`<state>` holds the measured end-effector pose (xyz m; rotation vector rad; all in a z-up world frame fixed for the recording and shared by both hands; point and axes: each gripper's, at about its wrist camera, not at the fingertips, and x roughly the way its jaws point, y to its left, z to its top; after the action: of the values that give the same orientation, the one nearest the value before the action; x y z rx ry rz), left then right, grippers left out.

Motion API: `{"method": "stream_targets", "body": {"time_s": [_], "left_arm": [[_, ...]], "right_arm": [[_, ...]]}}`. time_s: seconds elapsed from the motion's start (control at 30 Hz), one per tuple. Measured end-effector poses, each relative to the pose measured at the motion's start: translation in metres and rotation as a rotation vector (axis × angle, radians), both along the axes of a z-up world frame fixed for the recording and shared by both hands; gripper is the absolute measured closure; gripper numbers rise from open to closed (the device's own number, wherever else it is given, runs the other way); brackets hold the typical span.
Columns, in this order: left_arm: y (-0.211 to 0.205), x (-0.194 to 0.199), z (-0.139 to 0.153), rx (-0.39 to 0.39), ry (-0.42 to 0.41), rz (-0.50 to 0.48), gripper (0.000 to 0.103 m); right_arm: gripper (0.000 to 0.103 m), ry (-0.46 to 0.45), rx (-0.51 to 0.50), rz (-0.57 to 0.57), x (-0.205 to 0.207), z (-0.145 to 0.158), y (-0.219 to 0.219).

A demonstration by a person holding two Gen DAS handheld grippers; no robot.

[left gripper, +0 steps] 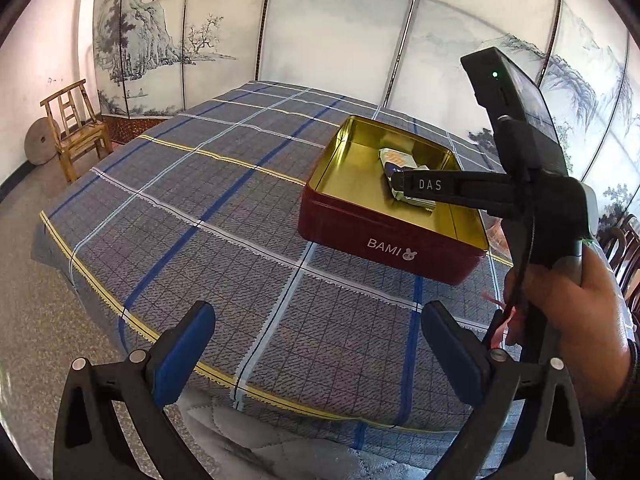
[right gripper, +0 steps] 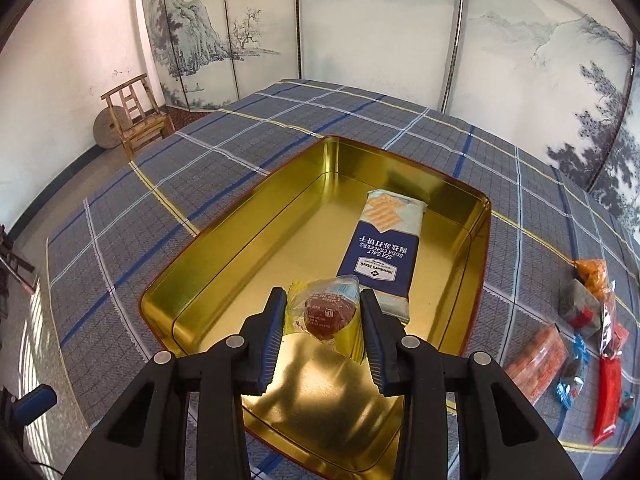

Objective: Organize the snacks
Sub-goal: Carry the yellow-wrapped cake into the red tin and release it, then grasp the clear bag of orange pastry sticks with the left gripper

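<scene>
A red tin (left gripper: 384, 246) with a gold inside (right gripper: 248, 248) stands open on the plaid cloth. A blue-and-white pack of soda crackers (right gripper: 382, 248) lies flat in it, seen smaller in the left wrist view as the cracker pack (left gripper: 394, 160). My right gripper (right gripper: 324, 312) is shut on a small clear-wrapped brown snack (right gripper: 330, 312) and hangs over the tin's near half, beside the crackers. From the left wrist view the right gripper (left gripper: 396, 185) reaches in over the tin, held by a hand (left gripper: 576, 312). My left gripper (left gripper: 318, 340) is open over bare cloth in front of the tin.
Several loose snacks (right gripper: 580, 340) in orange, red and blue wrappers lie on the cloth right of the tin. A wooden chair (left gripper: 76, 128) and a round stone stand by the left wall. Painted screen panels (right gripper: 380, 40) close off the back. The table's near-left edge (left gripper: 120, 312) drops to the floor.
</scene>
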<state>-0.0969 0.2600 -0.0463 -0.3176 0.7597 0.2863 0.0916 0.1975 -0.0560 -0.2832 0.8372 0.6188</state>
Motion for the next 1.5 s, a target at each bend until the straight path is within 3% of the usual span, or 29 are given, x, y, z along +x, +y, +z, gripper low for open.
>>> {"method": "stream_targets", "body": {"time_s": [0.5,0.9,1.03,1.13,1.2,1.3,1.33,1.4,1.5], "left_arm": [[0.004,0.001,-0.005,-0.008,0.008,0.009,0.001],[-0.001,0.002,-0.007,0.003,0.023,-0.001,0.001],[-0.001,-0.001,-0.005,0.010,0.025,0.009,0.001],[-0.002,-0.003,-0.002,0.026,0.025,0.016,0.001],[-0.003,-0.005,0.002,0.038,0.024,0.016,0.001],[-0.013,-0.003,0.010,0.079,0.009,-0.009,0.001],[-0.019,-0.001,0.014,0.099,-0.002,-0.027,0.001],[-0.033,0.006,0.022,0.108,-0.021,-0.077,0.001],[-0.065,0.026,0.031,0.098,-0.034,-0.201,0.001]], "right_arm": [[0.064,0.043,-0.001,-0.008,0.001,-0.025,0.003],[0.063,0.005,0.027,-0.014,-0.004,-0.025,0.002],[0.054,0.022,0.049,-0.001,-0.005,-0.023,0.000],[0.037,0.011,0.126,0.022,-0.009,-0.009,-0.009],[0.033,-0.071,0.172,0.023,-0.017,0.014,-0.027],[0.012,-0.177,0.227,-0.027,-0.022,0.046,-0.076],[0.010,-0.197,0.245,-0.061,-0.020,0.053,-0.099],[0.007,-0.216,0.254,-0.151,-0.010,0.058,-0.151],[0.006,-0.249,0.164,-0.329,0.011,0.046,-0.233]]}}
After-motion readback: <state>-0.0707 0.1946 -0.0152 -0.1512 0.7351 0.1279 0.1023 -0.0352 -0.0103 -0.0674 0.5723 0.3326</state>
